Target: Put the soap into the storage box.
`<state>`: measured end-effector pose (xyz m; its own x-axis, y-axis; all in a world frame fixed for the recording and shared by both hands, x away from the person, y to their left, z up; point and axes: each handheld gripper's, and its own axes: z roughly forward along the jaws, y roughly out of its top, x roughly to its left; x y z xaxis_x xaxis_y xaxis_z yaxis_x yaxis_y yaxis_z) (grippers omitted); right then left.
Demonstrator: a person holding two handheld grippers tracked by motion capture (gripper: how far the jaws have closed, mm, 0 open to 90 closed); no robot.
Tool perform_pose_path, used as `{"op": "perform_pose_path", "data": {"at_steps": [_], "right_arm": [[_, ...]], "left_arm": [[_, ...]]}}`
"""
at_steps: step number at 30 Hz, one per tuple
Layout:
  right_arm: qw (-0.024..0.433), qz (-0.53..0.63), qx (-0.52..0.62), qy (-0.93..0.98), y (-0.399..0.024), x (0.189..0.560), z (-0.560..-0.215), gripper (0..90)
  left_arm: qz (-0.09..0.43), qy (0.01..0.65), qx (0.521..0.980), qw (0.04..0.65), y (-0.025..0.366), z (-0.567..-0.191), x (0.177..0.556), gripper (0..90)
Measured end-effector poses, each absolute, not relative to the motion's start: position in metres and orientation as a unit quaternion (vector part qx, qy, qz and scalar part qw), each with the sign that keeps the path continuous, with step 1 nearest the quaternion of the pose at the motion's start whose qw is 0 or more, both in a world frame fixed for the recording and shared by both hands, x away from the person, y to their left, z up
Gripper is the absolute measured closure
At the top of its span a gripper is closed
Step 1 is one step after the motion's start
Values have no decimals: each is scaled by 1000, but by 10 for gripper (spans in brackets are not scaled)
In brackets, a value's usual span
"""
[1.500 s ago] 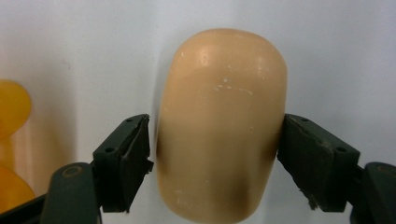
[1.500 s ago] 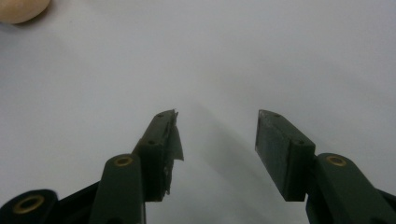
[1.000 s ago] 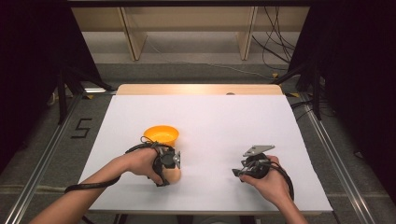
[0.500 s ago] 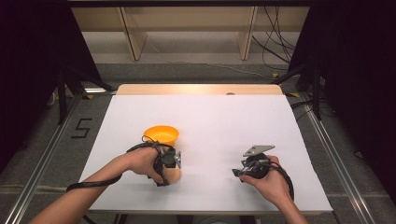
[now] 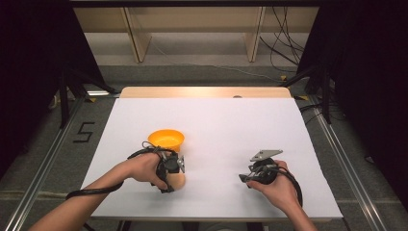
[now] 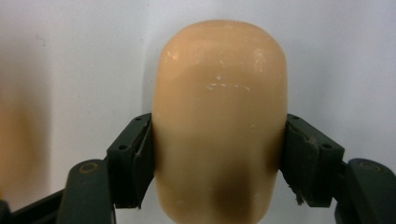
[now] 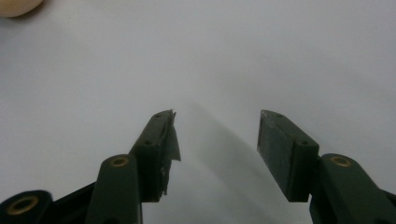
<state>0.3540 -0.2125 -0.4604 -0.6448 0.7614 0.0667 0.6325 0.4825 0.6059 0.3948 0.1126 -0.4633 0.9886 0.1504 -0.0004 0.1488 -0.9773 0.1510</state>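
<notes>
A smooth, rounded peach-coloured object [image 6: 219, 126] sits between the jaws of my left gripper [image 6: 218, 161], and both pads press on its sides. From above, the peach object [image 5: 177, 181] peeks out under the left gripper [image 5: 171, 173] near the table's front, just in front of an orange bowl [image 5: 166, 139]. My right gripper [image 5: 246, 177] rests low over the white table [image 5: 231, 130] at the front right. In the right gripper view the right gripper [image 7: 217, 135] stands open over bare tabletop, with the peach object [image 7: 16, 5] at the top left corner.
The orange bowl stands close behind my left hand. A wooden strip [image 5: 207, 92] borders the table's far edge. Metal rails [image 5: 38, 168] run along both sides on the floor, with cables [image 5: 284, 53] and shelving legs beyond the table.
Nothing has visibly moved; the left gripper stays on the peach object and the right gripper stays in place.
</notes>
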Motion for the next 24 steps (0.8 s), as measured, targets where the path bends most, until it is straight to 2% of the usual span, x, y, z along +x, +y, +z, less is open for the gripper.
{"op": "perform_pose_path", "data": {"at_steps": [24], "right_arm": [[104, 303, 413, 853, -213, 354, -460, 460]], "left_arm": [[19, 97, 988, 119, 125, -462, 390, 323]]}}
